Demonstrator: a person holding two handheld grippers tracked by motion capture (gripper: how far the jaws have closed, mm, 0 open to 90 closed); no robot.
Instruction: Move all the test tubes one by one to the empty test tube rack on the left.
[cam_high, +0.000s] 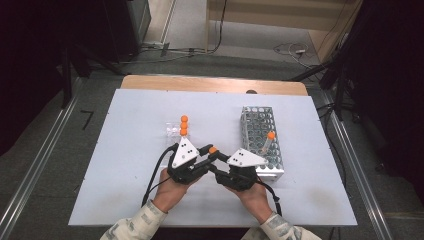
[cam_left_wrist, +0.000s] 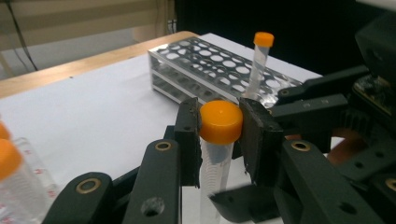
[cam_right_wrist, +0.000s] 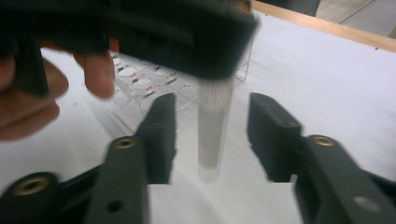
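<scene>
A: Above the bench (cam_high: 125, 165), what holds the orange-capped tube (cam_left_wrist: 219, 135)?

B: The left hand-held gripper (cam_left_wrist: 219, 140) is clamped on its cap; the right hand-held gripper (cam_right_wrist: 212, 140) stands apart around the tube's body, pads clear.

A: Counts?

B: One more capped tube (cam_high: 269, 142) in the metal rack (cam_high: 250, 117), three orange caps at the clear rack (cam_high: 172, 131). Its red markings are too blurred to read.
</scene>
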